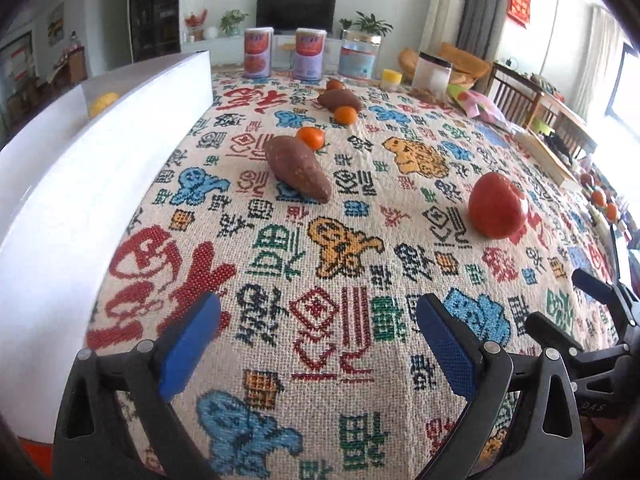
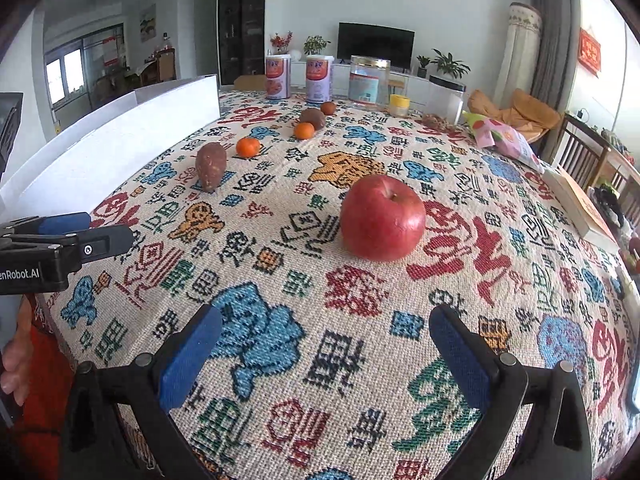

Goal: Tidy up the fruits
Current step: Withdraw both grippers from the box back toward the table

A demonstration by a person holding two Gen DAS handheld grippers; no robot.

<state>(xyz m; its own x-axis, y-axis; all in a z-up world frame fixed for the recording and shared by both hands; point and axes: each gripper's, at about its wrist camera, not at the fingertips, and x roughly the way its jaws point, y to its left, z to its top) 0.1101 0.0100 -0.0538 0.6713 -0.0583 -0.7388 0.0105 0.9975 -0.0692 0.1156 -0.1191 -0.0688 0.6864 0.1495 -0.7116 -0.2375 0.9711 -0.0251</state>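
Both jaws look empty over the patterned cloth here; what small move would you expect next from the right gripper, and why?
Probably the right gripper moves forward toward the red apple. Its jaws stand wide open with nothing between them, and the apple sits loose on the cloth directly ahead, the closest fruit. The left gripper is also open, with the sweet potato ahead of it.

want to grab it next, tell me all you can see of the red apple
The red apple is round and smooth-skinned, red with faint paler streaks. It sits upright, its short brown stem in the dimple on top. It rests alone on the patterned woven tablecloth, touching nothing else, ahead of the open right gripper. From the left wrist view it lies off to the right.
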